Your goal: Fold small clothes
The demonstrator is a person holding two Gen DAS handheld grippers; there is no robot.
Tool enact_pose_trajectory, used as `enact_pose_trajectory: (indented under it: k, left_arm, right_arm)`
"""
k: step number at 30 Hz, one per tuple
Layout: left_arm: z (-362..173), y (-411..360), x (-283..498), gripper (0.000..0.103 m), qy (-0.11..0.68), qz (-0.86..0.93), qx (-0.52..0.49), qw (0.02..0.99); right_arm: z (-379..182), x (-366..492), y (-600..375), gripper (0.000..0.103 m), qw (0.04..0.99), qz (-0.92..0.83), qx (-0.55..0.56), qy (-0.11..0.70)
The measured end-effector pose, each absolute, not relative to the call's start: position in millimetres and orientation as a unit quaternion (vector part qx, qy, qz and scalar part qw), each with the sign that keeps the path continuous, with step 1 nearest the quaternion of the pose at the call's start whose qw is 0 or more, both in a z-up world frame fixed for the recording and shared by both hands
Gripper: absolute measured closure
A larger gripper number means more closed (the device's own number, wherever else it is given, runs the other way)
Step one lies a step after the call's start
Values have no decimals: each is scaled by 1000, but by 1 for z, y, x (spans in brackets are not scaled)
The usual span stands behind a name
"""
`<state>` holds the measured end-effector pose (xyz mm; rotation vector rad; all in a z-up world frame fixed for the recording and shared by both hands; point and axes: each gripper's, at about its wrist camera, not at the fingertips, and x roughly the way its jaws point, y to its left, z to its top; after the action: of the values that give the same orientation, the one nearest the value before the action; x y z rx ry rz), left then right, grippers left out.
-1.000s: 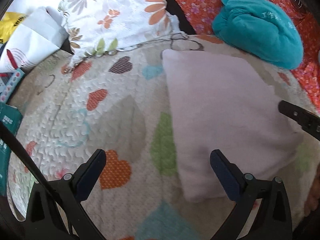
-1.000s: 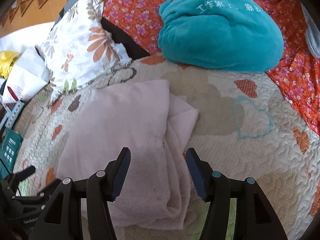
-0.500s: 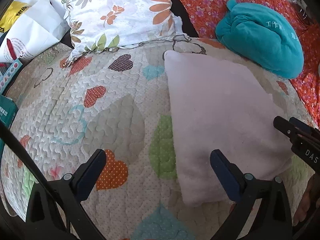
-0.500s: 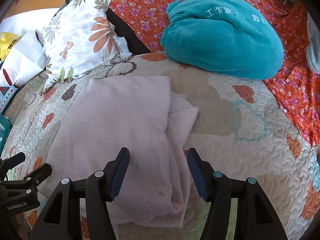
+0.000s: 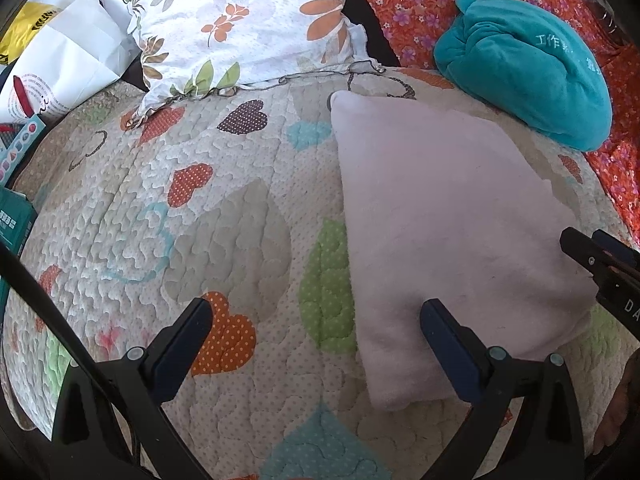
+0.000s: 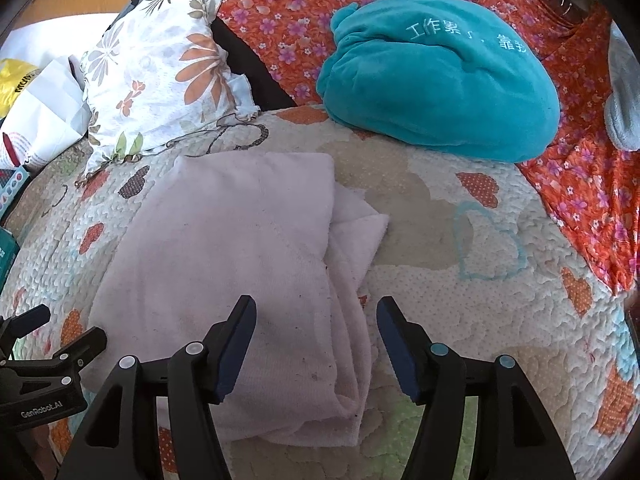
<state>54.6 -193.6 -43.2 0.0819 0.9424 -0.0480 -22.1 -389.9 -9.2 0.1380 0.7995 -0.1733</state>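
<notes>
A pale pink folded cloth (image 5: 440, 216) (image 6: 224, 264) lies flat on the heart-patterned quilt (image 5: 208, 208) (image 6: 460, 300). Its right side shows stacked folded layers in the right wrist view. My left gripper (image 5: 316, 318) hangs open over the cloth's near left edge, with nothing between its fingers. My right gripper (image 6: 316, 316) hovers above the cloth's near right fold, its jaws opening, and the pads do not press the cloth. The right gripper's tips (image 5: 592, 252) show at the right edge of the left wrist view, and the left gripper's body (image 6: 44, 352) at the lower left of the right wrist view.
A teal plush bundle (image 5: 524, 76) (image 6: 440, 76) rests behind the cloth on an orange floral sheet (image 6: 280, 20). A floral pillow (image 5: 240, 24) (image 6: 160, 80) lies at the back left, with a white paper bag (image 5: 60, 68) and boxes (image 5: 16, 216) beyond the quilt's left edge.
Both views have shifted slightly, so the cloth and pillow sit a little lower in the frames. The right gripper's jaws stand a bit wider apart. The cloth has not moved.
</notes>
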Motion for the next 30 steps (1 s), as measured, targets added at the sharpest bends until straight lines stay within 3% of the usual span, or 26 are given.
enact_pose_trajectory:
  k: [30]
  left_arm:
    - [-45, -193, 57, 0, 462, -27, 27, 886]
  right_arm:
    - [-10, -22, -383, 33, 916, -77, 45, 392]
